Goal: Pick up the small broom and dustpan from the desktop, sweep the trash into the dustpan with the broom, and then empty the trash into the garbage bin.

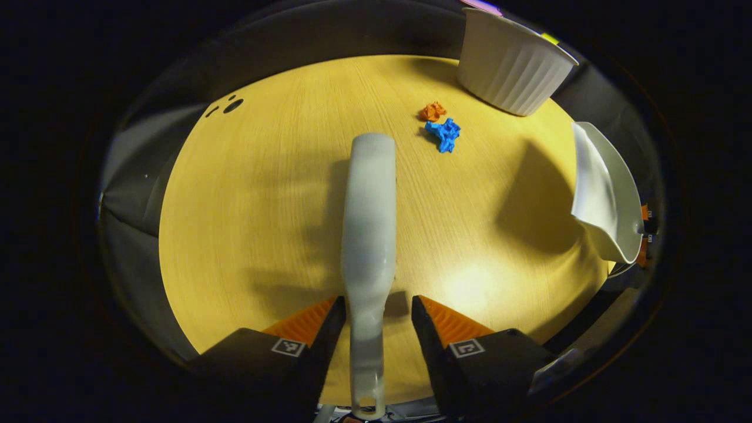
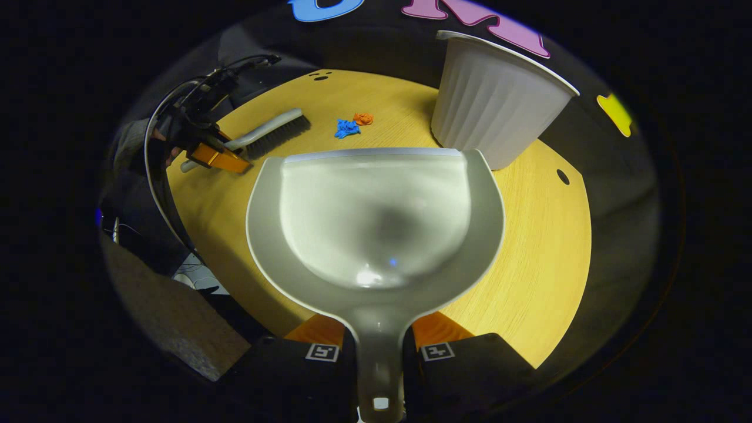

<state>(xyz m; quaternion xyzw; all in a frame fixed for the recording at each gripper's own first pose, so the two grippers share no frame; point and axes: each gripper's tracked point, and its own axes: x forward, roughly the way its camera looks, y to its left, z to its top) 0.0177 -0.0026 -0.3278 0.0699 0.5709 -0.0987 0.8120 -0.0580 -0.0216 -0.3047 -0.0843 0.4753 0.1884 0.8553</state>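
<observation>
Right gripper view, one dustpan (image 2: 376, 217), one broom (image 2: 270, 134), two scraps (image 2: 354, 124), one bin (image 2: 493, 97)

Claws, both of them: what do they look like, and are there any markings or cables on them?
The left claw and the right claw each have two wedge-shaped fingers with ribbed inner faces, set on blocky bodies. Each body carries a small square black-and-white tag. In the right gripper view, the left claw appears farther off, with thin dark cables looping over its top.
</observation>
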